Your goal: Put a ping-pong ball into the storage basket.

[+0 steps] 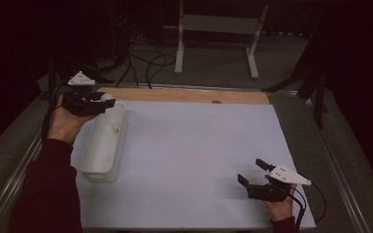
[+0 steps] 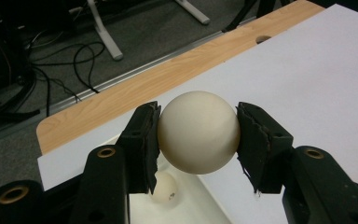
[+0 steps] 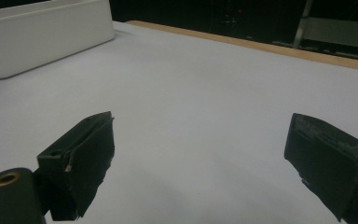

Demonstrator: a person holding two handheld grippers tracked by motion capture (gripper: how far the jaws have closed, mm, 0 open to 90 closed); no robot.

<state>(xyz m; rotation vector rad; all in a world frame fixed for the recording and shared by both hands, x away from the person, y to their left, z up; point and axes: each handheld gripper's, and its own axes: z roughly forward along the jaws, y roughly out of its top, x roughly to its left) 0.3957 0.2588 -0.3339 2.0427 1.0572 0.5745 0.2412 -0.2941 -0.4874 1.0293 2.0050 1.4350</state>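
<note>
A pale sheet (image 1: 194, 160) is spread over the worktop and reaches its near edge, with a strip of bare wood (image 1: 184, 95) left uncovered along the far edge, where a small dark hole is seen in the board. Near the near right corner the right gripper (image 1: 253, 174) is held low over the sheet in a hand that enters from the near edge, its jaws spread wide with nothing between them. Along the left edge a white rectangular tub (image 1: 90, 167) is set lengthwise on the sheet, and a second ball (image 2: 167, 190) with small dark print too blurred to be read is seen lying in it. Above the tub's far end the left gripper (image 1: 103, 99) is held in a hand with a dark red sleeve, jaws pointed toward the right, and a cream ball (image 2: 198, 132) is pinched between its pads. Beyond the worktop a grey floor is crossed by black cables (image 1: 145, 65), and a white metal stand (image 1: 217, 29) is placed before a dark background.
</note>
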